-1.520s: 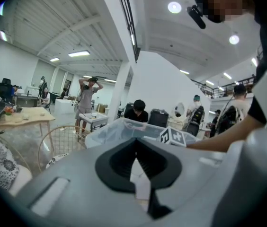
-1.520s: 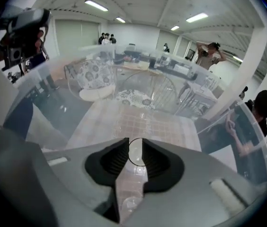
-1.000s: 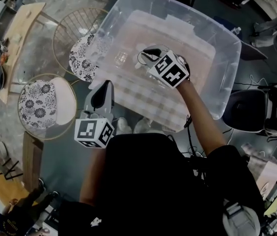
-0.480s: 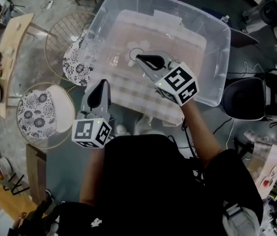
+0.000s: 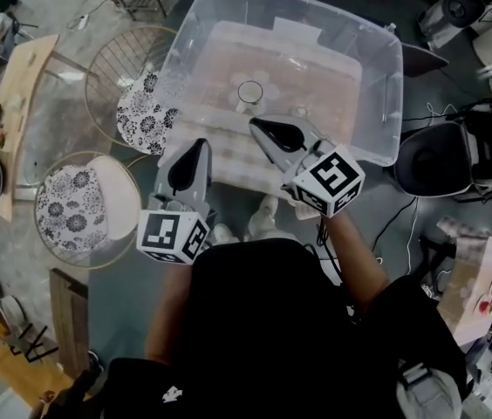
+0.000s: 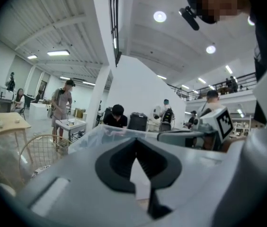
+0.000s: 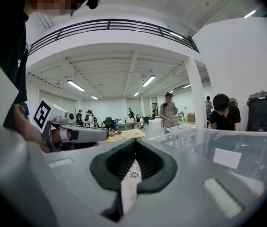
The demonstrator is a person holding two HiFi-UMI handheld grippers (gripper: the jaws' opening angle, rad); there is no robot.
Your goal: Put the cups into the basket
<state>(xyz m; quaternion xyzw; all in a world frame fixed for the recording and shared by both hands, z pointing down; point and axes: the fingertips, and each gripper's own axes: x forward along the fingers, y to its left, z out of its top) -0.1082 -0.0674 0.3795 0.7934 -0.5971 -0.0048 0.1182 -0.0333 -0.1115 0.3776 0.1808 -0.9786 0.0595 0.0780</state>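
Near the middle of the clear tub (image 5: pixel 386 85), one transparent cup (image 5: pixel 249 92) stands upright, not yet in the wire basket (image 5: pixel 111 55) beside the tub's left edge. The right tongs (image 5: pixel 255 122) and left tongs (image 5: pixel 200 144) are both closed on nothing. Risk: the cup's thin, slick wall may slip or buckle under a pinch and tip it over. Both hands hold their tongs roughly level over the tub's near edge, pointing away from the person.

a big open lab hall: black-railed curved mezzanine balcony (image 7: pixel 124 26) above the right gripper (image 7: pixel 134 155), people (image 7: pixel 169 109) around pale work tables (image 7: pixel 126 135) ahead of it.
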